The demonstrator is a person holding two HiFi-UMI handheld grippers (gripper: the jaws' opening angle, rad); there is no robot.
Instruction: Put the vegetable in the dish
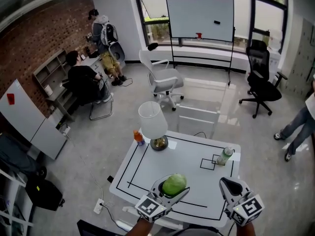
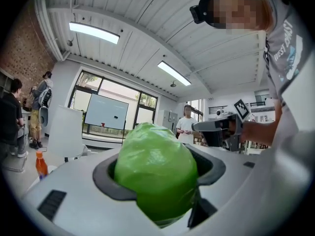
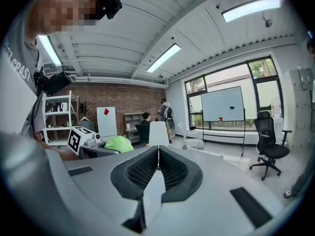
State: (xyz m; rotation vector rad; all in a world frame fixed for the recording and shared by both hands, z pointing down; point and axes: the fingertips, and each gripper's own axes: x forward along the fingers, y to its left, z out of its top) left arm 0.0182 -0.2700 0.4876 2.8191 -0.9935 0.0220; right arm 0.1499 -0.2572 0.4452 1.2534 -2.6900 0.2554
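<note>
I'm holding the green vegetable (image 1: 174, 184) clamped in my left gripper (image 1: 173, 190) over the table's (image 1: 162, 163) near side. My right gripper's (image 1: 227, 183) jaws are sitting closed together, empty, near the front edge. Open tabletop is stretching ahead to the lamp (image 1: 152, 124) at the far edge.

The left gripper (image 1: 173, 187) hangs over the near edge of the worktop (image 1: 162, 166), pointing about level. Its jaws stand apart and press on both sides of a green vegetable (image 2: 155, 173). The right gripper (image 1: 228, 183) is by the near right corner, tipped slightly down, its jaws closed together with nothing between them. The left marker cube (image 1: 151, 208) and right marker cube (image 1: 249, 208) face up, and a bare forearm (image 1: 140, 228) shows behind the left one
</note>
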